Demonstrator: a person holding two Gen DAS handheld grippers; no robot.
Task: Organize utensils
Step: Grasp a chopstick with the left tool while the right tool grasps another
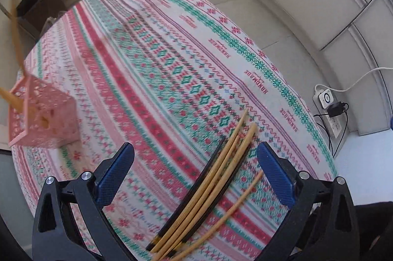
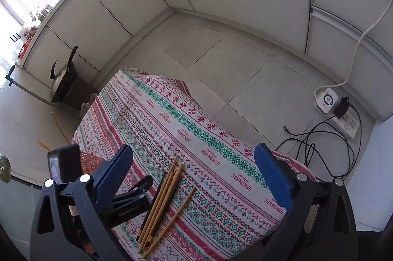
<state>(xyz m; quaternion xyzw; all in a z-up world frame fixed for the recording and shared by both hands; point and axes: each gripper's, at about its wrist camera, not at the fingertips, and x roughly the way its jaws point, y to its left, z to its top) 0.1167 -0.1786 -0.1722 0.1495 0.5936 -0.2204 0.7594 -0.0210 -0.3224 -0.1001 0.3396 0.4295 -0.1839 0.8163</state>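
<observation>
The left gripper (image 1: pixel 195 162) is seen with its jaws spread wide and nothing clasped; its blue pads (image 1: pixel 275 175) stand apart above the chopsticks (image 1: pixel 208 192), which lie between them on the cloth (image 1: pixel 152 69) without being touched. The right gripper (image 2: pixel 194 170) is likewise released, its jaws wide, and the same chopsticks (image 2: pixel 162 202) are framed between its pads (image 2: pixel 270 177) from higher up.

The chopsticks are laid as a loose bundle near the table's near edge: several pale bamboo sticks and at least 2 dark ones side by side, with 1 bamboo stick lying slightly apart on the right.

In the left wrist view a pink perforated holder (image 1: pixel 41 113) is seen at the left on the cloth, well apart from the bundle, with bamboo sticks (image 1: pixel 14 44) standing out of it. In the right wrist view the left gripper (image 2: pixel 127 197) shows beside the bundle.

Beyond the table, a wok (image 2: pixel 62 84) on a dark stand and a power strip (image 2: pixel 343 121) on the floor are visible.
</observation>
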